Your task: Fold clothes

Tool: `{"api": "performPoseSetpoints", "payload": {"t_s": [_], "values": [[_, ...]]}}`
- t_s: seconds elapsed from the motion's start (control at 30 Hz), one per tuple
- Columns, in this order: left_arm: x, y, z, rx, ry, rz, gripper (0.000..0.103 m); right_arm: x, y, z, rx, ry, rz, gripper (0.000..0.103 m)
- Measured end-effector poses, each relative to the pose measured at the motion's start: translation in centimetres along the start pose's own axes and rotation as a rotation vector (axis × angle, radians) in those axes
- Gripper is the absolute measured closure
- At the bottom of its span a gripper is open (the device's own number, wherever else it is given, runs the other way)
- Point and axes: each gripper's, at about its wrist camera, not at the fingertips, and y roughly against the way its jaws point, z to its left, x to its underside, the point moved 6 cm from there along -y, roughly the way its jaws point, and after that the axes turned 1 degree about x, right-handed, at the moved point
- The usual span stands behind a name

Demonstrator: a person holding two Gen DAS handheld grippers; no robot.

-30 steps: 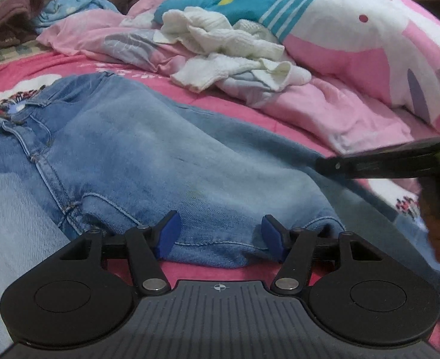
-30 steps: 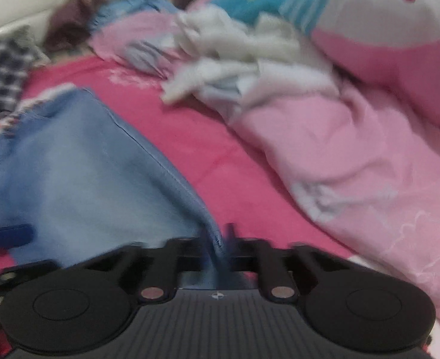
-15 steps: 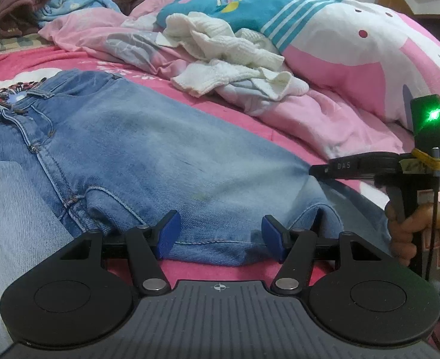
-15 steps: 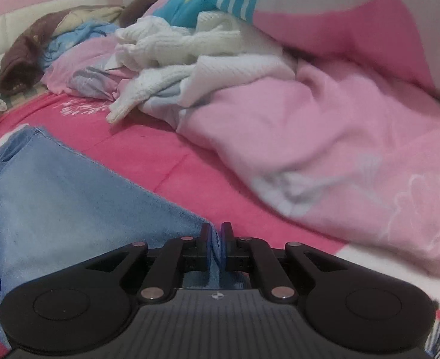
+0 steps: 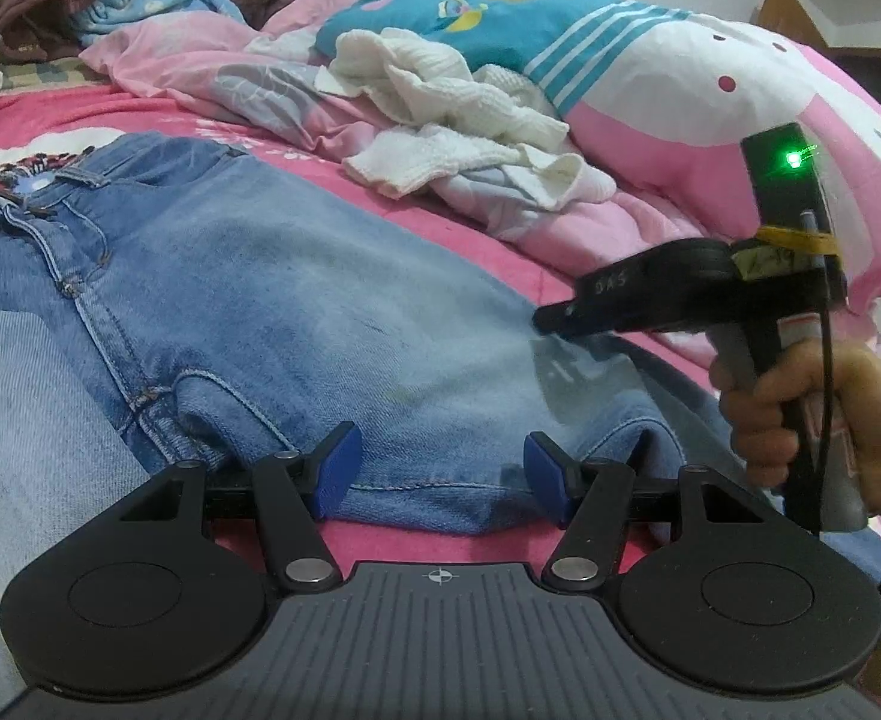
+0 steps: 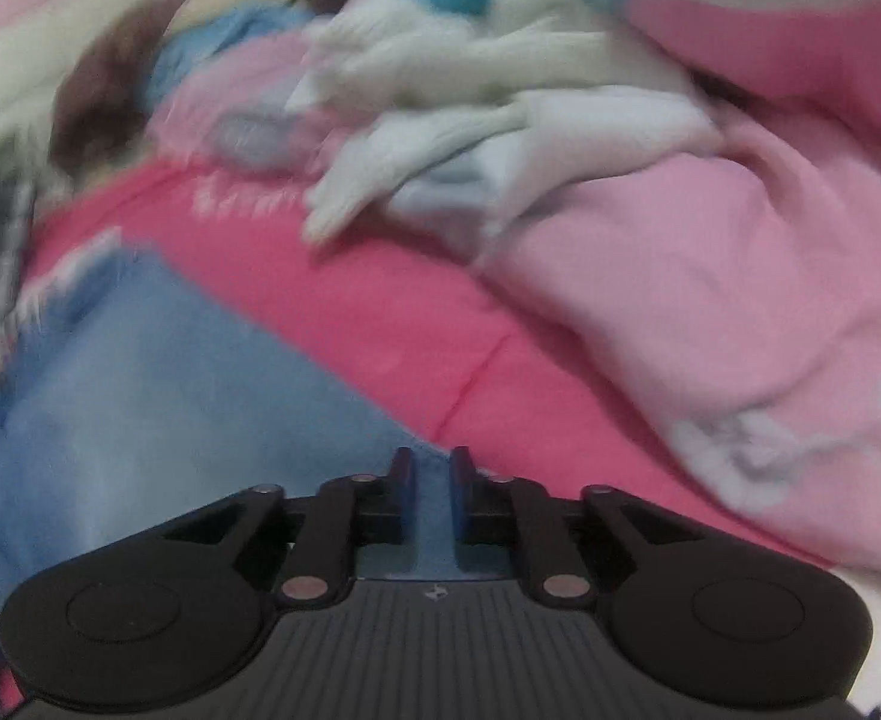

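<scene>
Blue jeans [image 5: 260,300] lie spread flat on the pink bedsheet [image 5: 440,228], waistband to the far left. My left gripper [image 5: 440,471] stands open at the near folded denim edge, its blue pads [image 5: 338,468] on either side of the cloth without pressing it. A hand [image 5: 800,408] holds my right gripper [image 5: 551,321] low over the jeans' right end. In the blurred right wrist view, the right gripper [image 6: 428,480] has its jaws opening, with a narrow gap showing the jeans [image 6: 140,420] between the pads.
A crumpled white knit garment [image 5: 458,120] lies on a pale pink quilt [image 5: 650,228] beyond the jeans. A big pink, white and blue cover [image 5: 680,90] rises at the back right. Brown and blue clothes [image 5: 80,0] are piled at the back left.
The right gripper's jaws have parted a little from shut on the denim. It has slid left over the jeans, and its view has blurred. The left gripper has stayed put.
</scene>
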Motion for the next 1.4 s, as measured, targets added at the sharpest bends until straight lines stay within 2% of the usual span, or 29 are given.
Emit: {"api": "performPoseSetpoints", "payload": {"t_s": [0.1, 0.17, 0.23, 0.27, 0.33, 0.47, 0.53, 0.63, 0.7, 0.77, 0.83, 0.9, 0.93, 1.0, 1.03, 1.07, 1.1, 1.17, 1.27, 1.4], "values": [[0.0, 0.0, 0.0, 0.002, 0.004, -0.001, 0.042, -1.3, 4.0, -3.5, 0.059, -0.125, -0.103, 0.088], [0.0, 0.1, 0.0, 0.002, 0.004, 0.000, 0.042, -1.1, 7.9, -6.3, 0.072, -0.159, -0.113, 0.085], [0.0, 0.1, -0.1, 0.000, 0.003, 0.001, 0.042, 0.7, 12.1, -8.5, 0.098, -0.148, -0.098, 0.078], [0.0, 0.1, -0.1, 0.000, 0.003, 0.001, 0.042, 1.6, 14.2, -9.6, 0.111, -0.142, -0.090, 0.068], [0.0, 0.1, -0.1, -0.001, 0.002, 0.002, 0.042, 4.8, 17.9, -11.7, 0.163, -0.125, -0.057, 0.058], [0.0, 0.0, -0.2, -0.005, -0.004, 0.005, 0.042, 11.7, 22.3, -15.7, 0.262, -0.189, 0.038, 0.057], [0.0, 0.0, -0.2, -0.008, -0.008, 0.007, 0.042, 14.8, 23.5, -17.6, 0.293, -0.253, 0.067, 0.057], [0.0, 0.0, -0.3, -0.010, -0.011, 0.008, 0.042, 17.4, 23.9, -19.2, 0.309, -0.278, 0.061, 0.057], [0.0, 0.0, -0.3, -0.011, -0.013, 0.008, 0.042, 17.7, 23.3, -19.5, 0.310, -0.253, 0.058, 0.054], [0.0, 0.0, -0.3, -0.012, -0.014, 0.008, 0.042, 17.5, 22.5, -19.4, 0.300, -0.209, 0.050, 0.042], [0.0, 0.0, -0.3, -0.012, -0.015, 0.008, 0.042, 17.2, 21.5, -19.1, 0.265, -0.166, 0.049, 0.037], [0.0, 0.0, -0.3, -0.013, -0.016, 0.009, 0.042, 17.0, 20.2, -18.5, 0.217, -0.128, 0.074, 0.036], [0.0, 0.0, -0.3, -0.013, -0.016, 0.009, 0.042, 17.1, 19.8, -18.1, 0.225, -0.096, 0.080, 0.034], [0.0, 0.0, -0.3, -0.013, -0.016, 0.009, 0.042, 17.3, 19.6, -17.2, 0.236, -0.035, 0.079, 0.044], [0.0, 0.0, -0.3, -0.013, -0.017, 0.009, 0.042, 17.4, 19.9, -16.5, 0.226, -0.017, 0.078, 0.062], [0.0, 0.0, -0.3, -0.013, -0.017, 0.009, 0.042, 17.5, 20.2, -15.8, 0.215, -0.001, 0.079, 0.073], [0.0, 0.0, -0.3, -0.013, -0.017, 0.008, 0.042, 17.7, 20.4, -15.0, 0.232, 0.049, 0.076, 0.075], [0.0, 0.0, -0.2, -0.012, -0.016, 0.007, 0.042, 18.1, 20.5, -13.7, 0.288, 0.137, 0.073, 0.094], [-0.1, 0.0, -0.2, -0.005, -0.008, 0.004, 0.042, 17.1, 21.4, -13.3, 0.337, 0.169, 0.029, 0.097], [-0.1, 0.0, -0.1, 0.000, -0.001, 0.002, 0.042, 14.1, 22.1, -14.4, 0.444, 0.191, -0.047, 0.097]]}}
